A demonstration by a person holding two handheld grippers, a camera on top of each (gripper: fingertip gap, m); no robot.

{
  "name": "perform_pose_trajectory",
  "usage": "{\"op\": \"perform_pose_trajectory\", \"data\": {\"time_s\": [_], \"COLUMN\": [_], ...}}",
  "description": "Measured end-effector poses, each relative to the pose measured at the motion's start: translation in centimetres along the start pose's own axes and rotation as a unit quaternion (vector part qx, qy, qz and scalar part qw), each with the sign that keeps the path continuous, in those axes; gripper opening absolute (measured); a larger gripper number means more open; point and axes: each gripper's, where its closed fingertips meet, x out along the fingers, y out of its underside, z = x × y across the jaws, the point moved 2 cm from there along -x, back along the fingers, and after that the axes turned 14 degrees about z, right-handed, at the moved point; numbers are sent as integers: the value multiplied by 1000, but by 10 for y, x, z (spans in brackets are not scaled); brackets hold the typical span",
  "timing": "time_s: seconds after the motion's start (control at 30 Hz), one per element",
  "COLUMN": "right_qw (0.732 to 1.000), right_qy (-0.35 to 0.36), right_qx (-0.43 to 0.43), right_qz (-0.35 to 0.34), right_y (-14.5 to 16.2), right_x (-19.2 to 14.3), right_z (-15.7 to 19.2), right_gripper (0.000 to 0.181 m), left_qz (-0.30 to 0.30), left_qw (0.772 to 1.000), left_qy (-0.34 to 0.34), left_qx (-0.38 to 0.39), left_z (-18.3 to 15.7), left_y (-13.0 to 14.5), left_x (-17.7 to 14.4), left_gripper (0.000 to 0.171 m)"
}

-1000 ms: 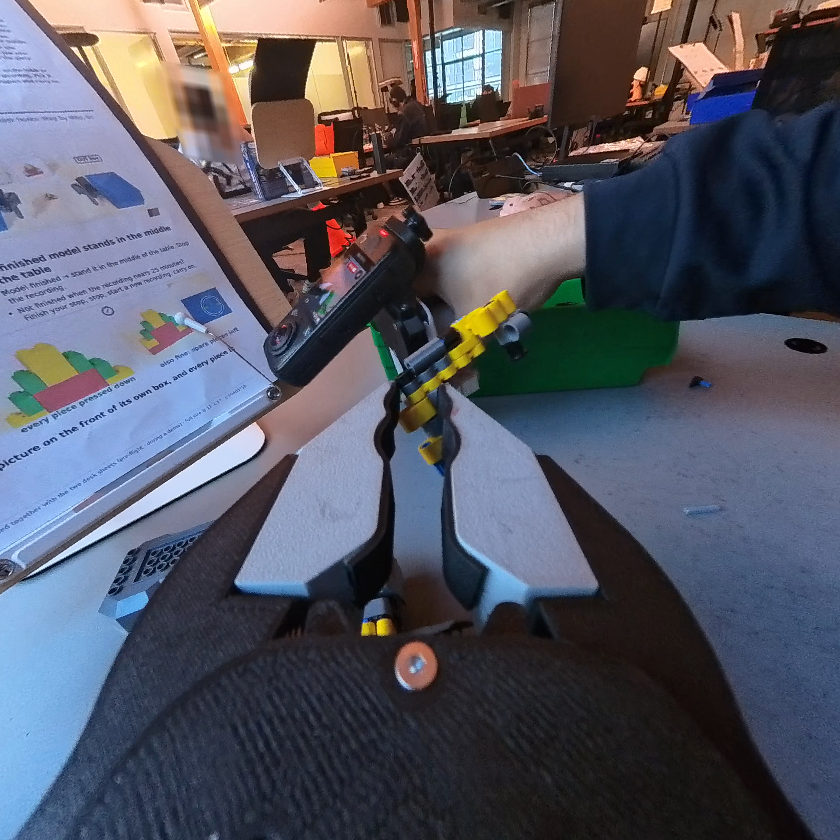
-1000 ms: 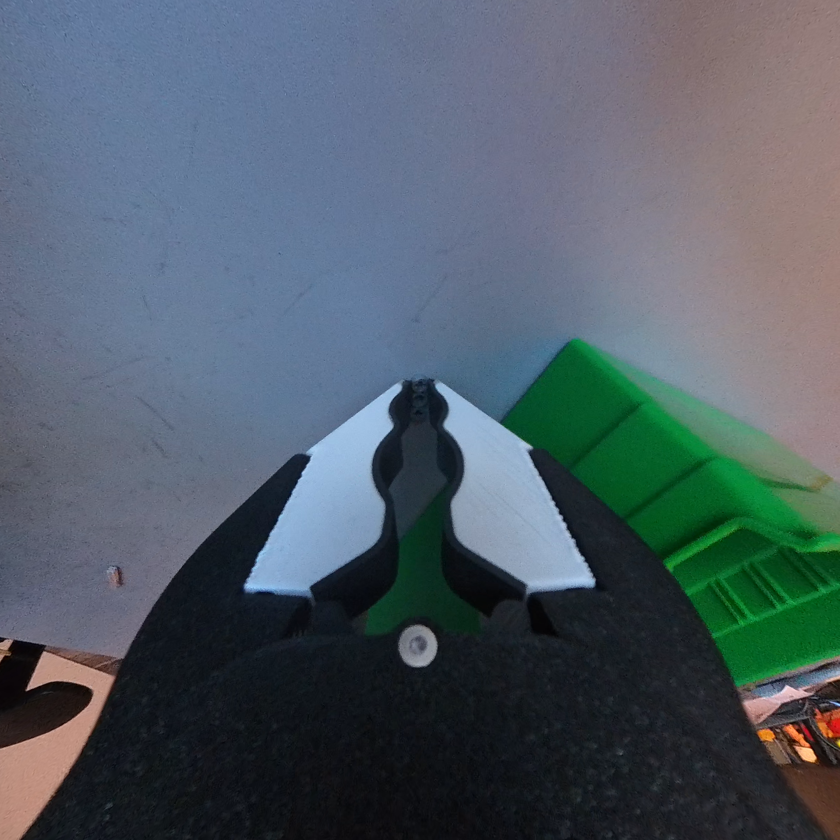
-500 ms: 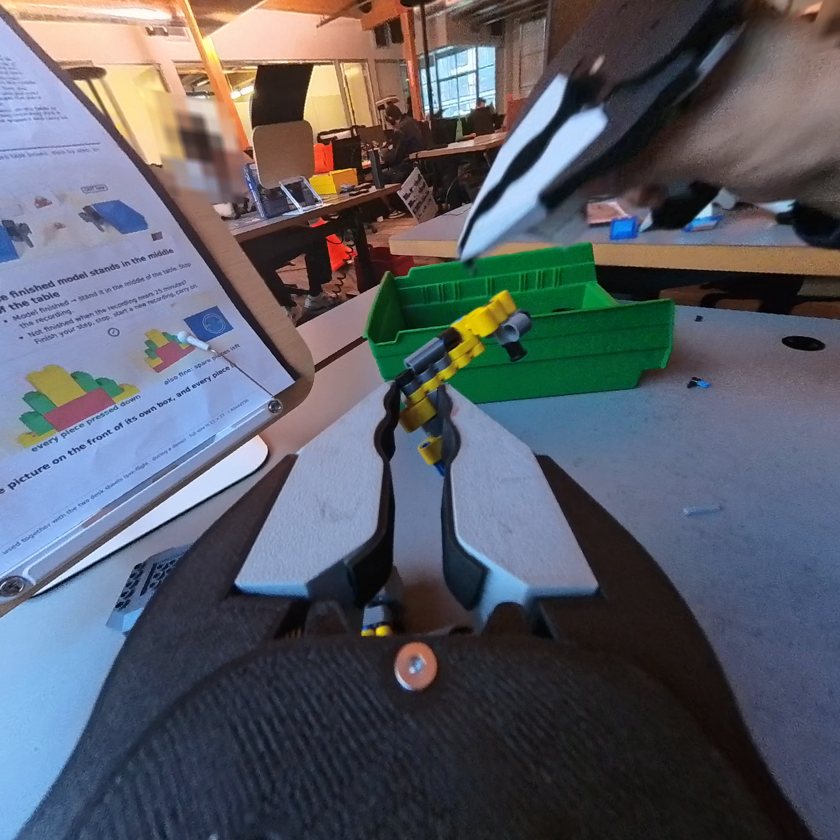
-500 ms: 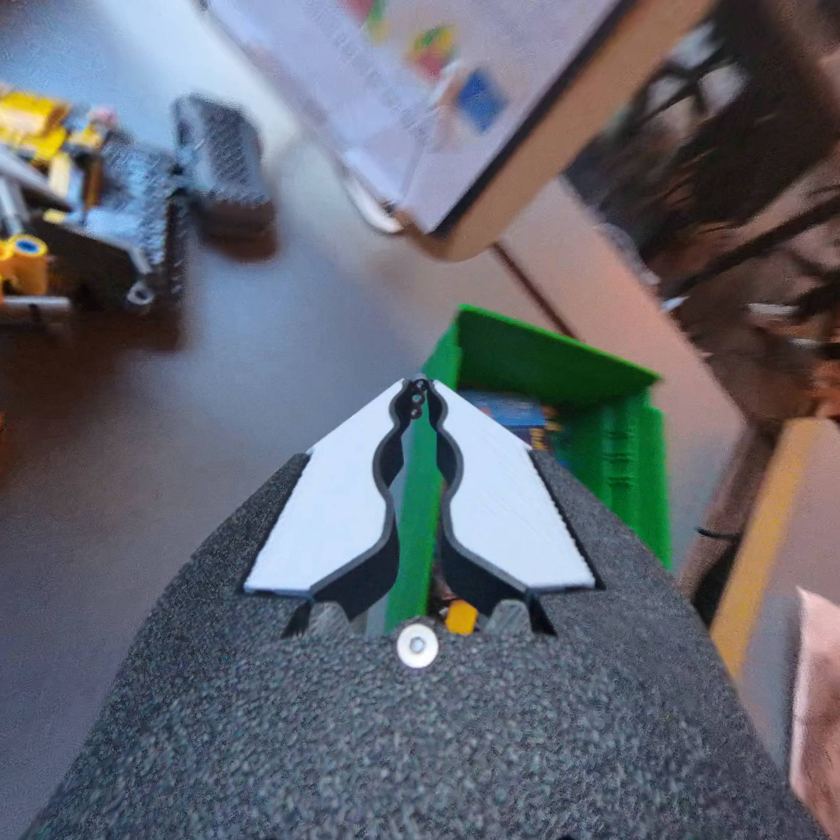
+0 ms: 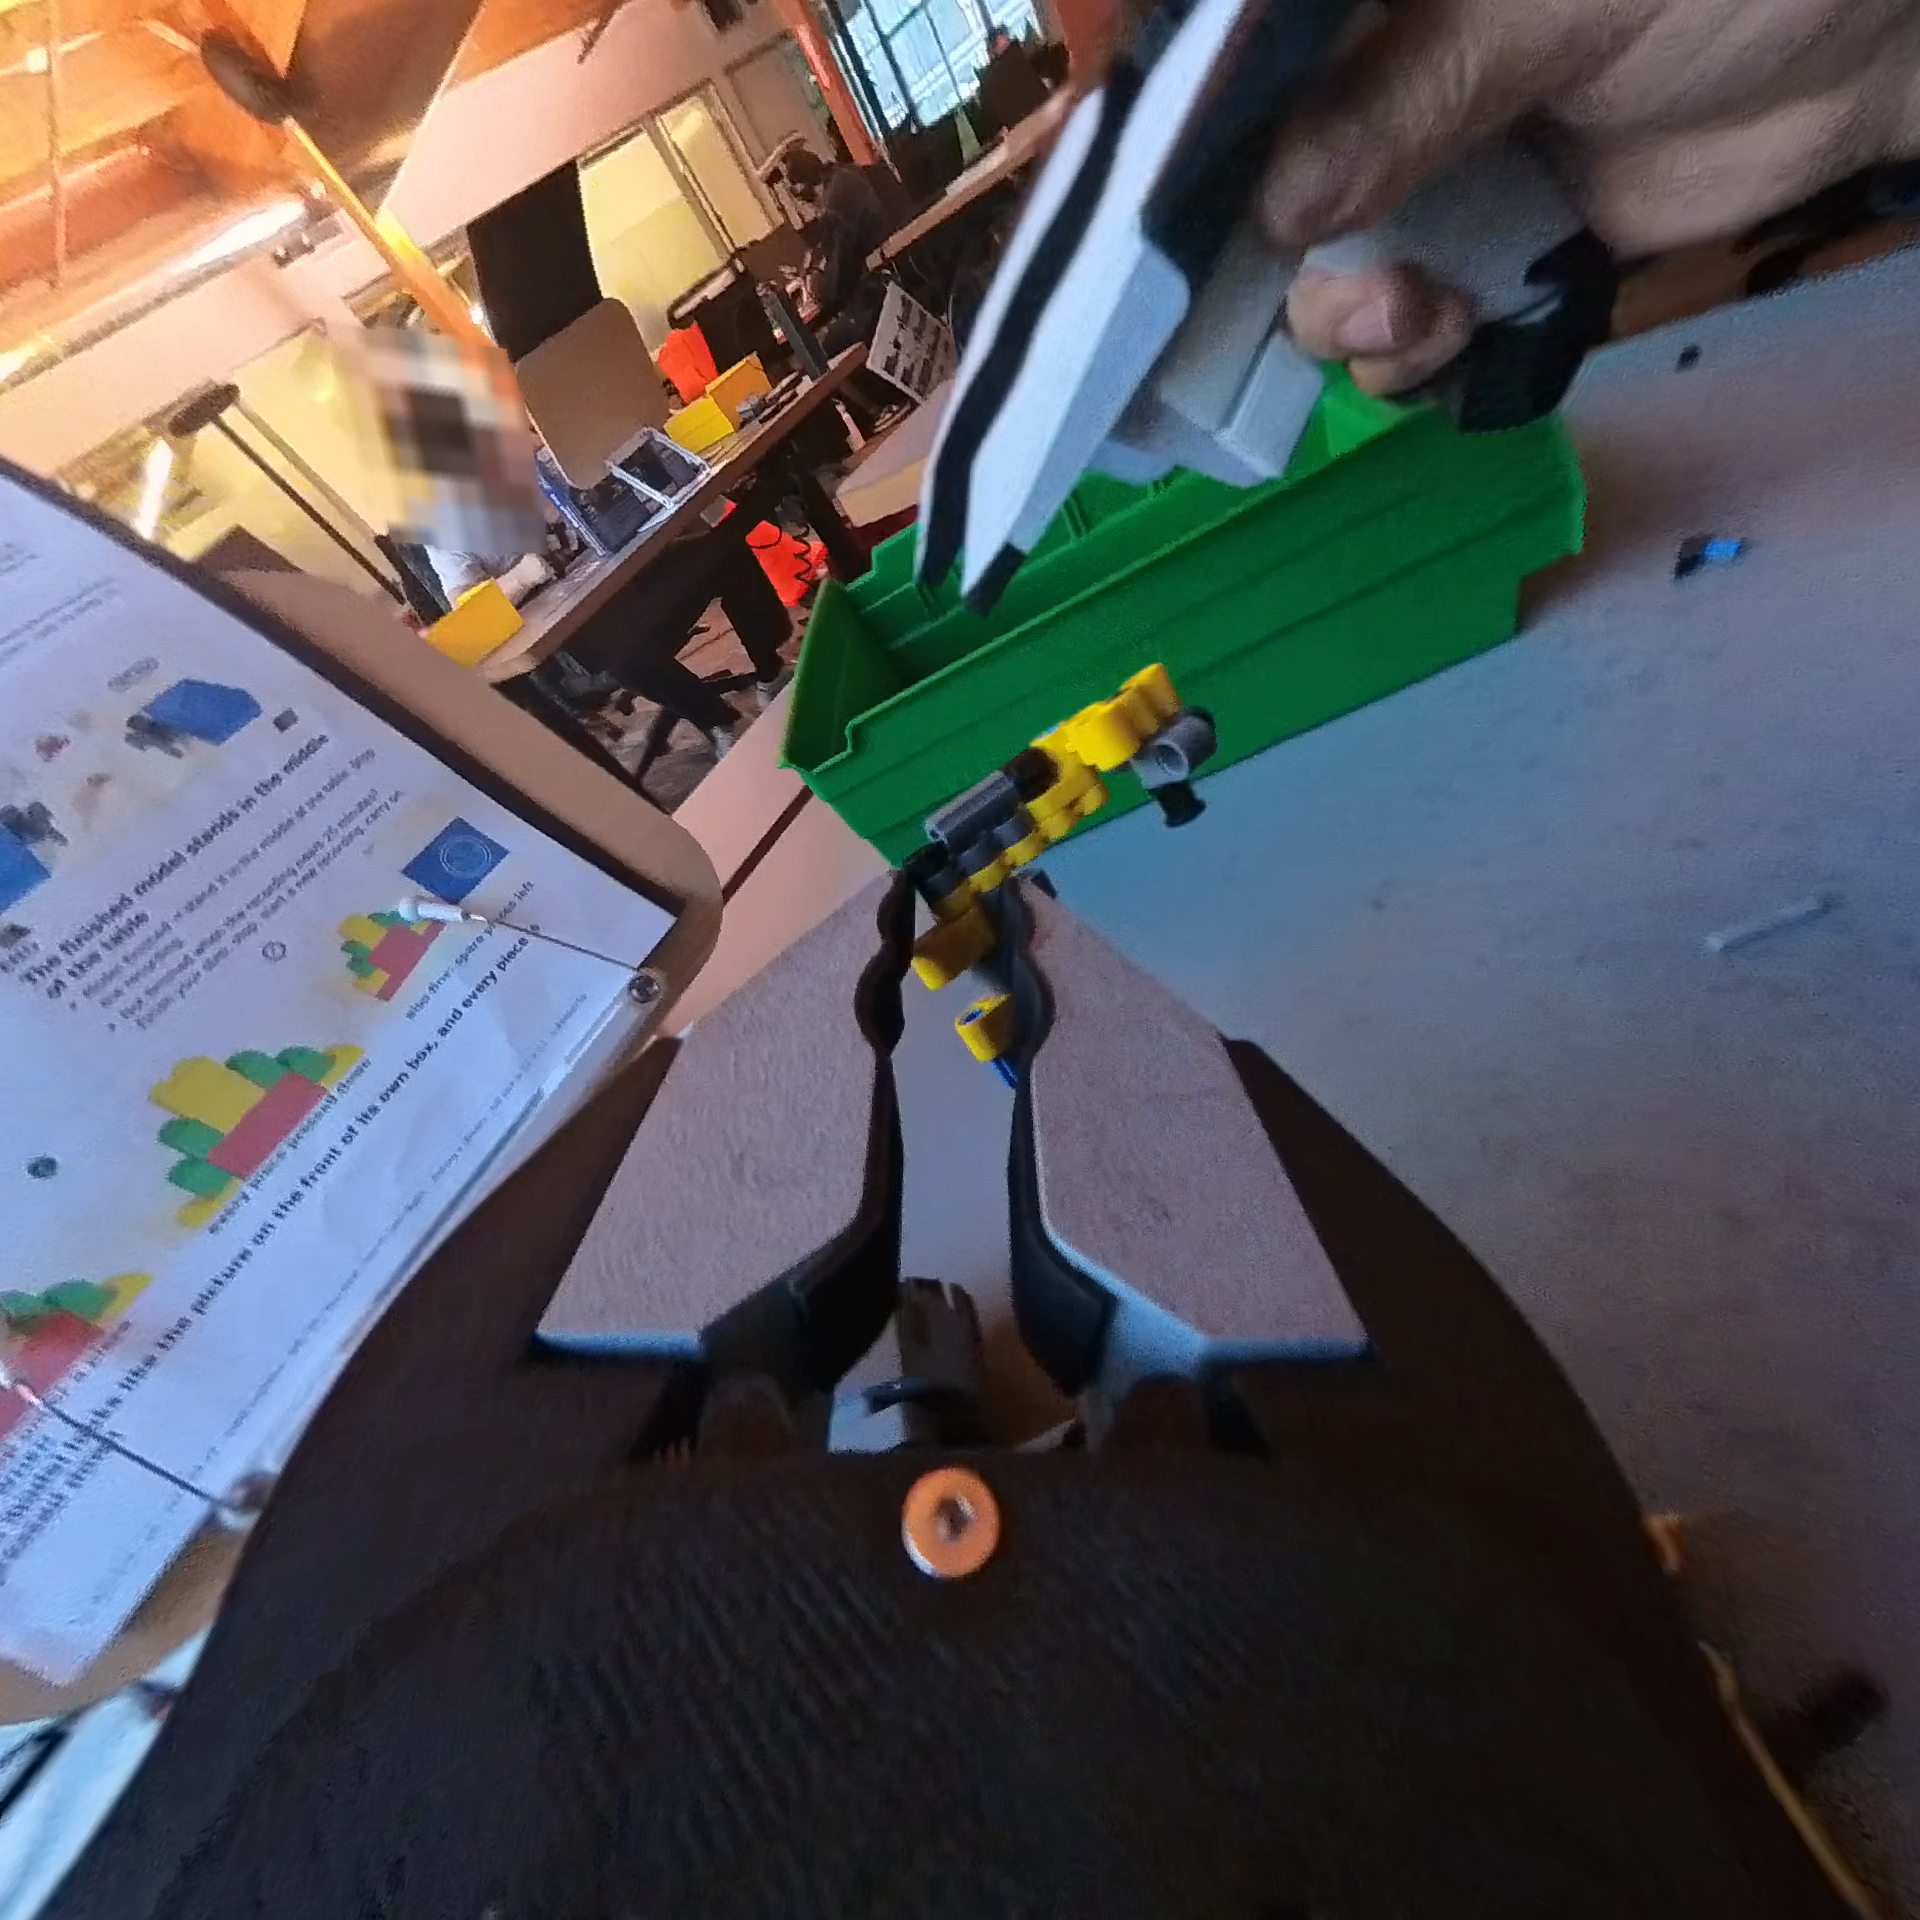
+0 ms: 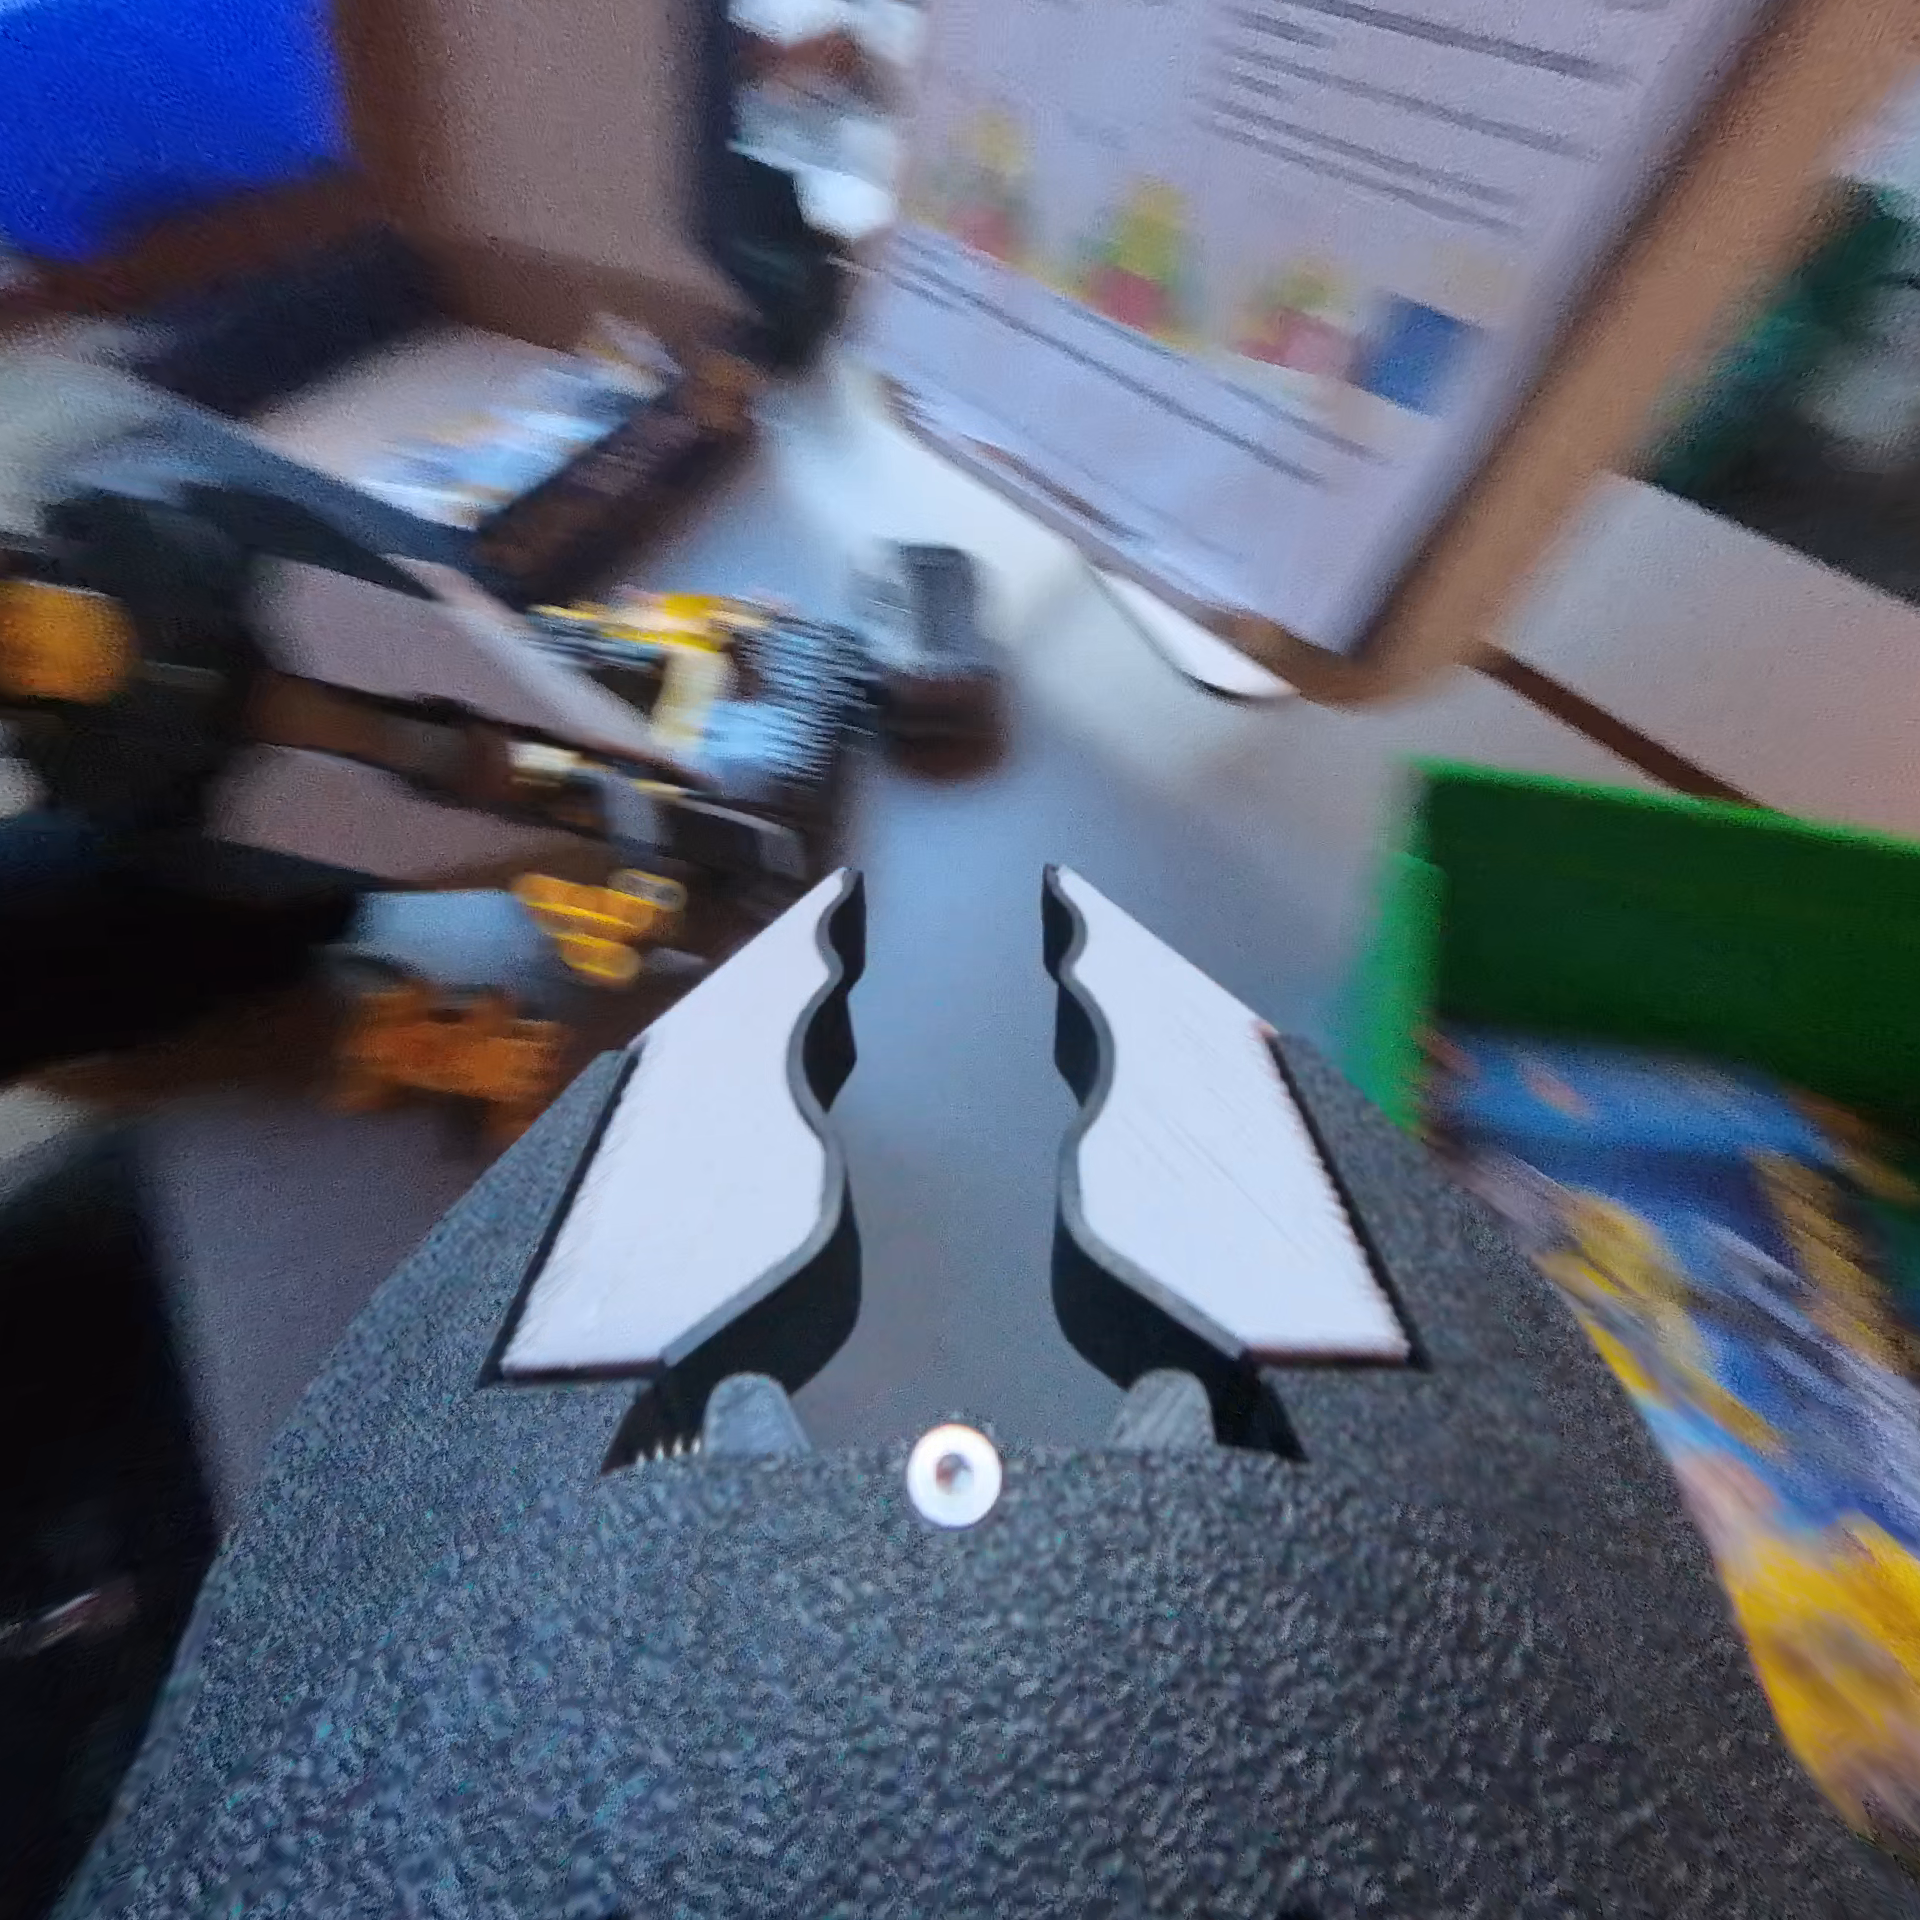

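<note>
My left gripper (image 5: pixel 961 904) is shut on a small yellow and grey brick assembly (image 5: pixel 1049 795), held above the grey table in front of a green bin (image 5: pixel 1299 634). My right gripper (image 6: pixel 951 883) is open and empty; it also shows in the left wrist view (image 5: pixel 966 571), held by a hand, with its tips over the left end of the green bin. In the blurred right wrist view the green bin (image 6: pixel 1662 914) lies to the right, and a yellow and dark brick model (image 6: pixel 686 675) sits on the table ahead to the left.
An instruction board (image 5: pixel 260 987) on a stand leans at the left; it also shows in the right wrist view (image 6: pixel 1299 260). A colourful booklet (image 6: pixel 1714 1299) lies at the right. Small loose pieces (image 5: pixel 1704 556) lie on the table (image 5: pixel 1558 1039). Desks and people fill the background. Spacing between my two grippers at the tips: around 8 cm.
My right gripper has opened and swung from above the bin toward the table and the brick model. My left gripper has tilted, still holding the assembly.
</note>
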Motion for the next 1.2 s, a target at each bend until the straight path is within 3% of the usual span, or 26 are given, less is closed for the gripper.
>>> {"op": "perform_pose_trajectory", "data": {"time_s": [0.07,0.17,0.33,0.43,0.53,0.6,0.67,0.77,0.83,0.93,1.2], "right_qw": [996,998,999,987,941,919,935,971,978,985,970], "right_qy": [-88,58,8,-117,-281,-347,-330,-234,-199,-134,-215], "right_qx": [-23,-11,40,70,84,79,53,-6,-56,-101,-45], "right_qz": [-15,34,-2,-83,-168,-171,-120,-47,-31,-38,-103], "right_y": [-6,11,19,7,-3,-3,6,24,27,25,13], "right_x": [15,34,36,27,10,6,20,46,51,53,45], "right_z": [34,-7,-19,-2,24,40,48,52,60,60,63], "right_gripper": [30,15,20,20,23,31,32,35,10,5,4], "left_qz": [4,17,35,37,19,30,45,61,68,71,40], "left_qw": [999,996,997,998,999,998,995,990,988,989,995], "left_qy": [-14,-29,-27,-34,-25,-23,-28,-42,-44,-47,-50], "left_qx": [45,85,64,33,41,56,82,119,128,122,80], "left_z": [-5,-10,-8,0,-2,-6,-11,-17,-19,-18,-12], "left_y": [1,4,8,8,5,7,10,14,16,17,10], "left_x": [2,6,10,10,7,10,14,18,20,21,15], "left_gripper": [13,13,13,13,13,13,13,13,13,12,12]}}
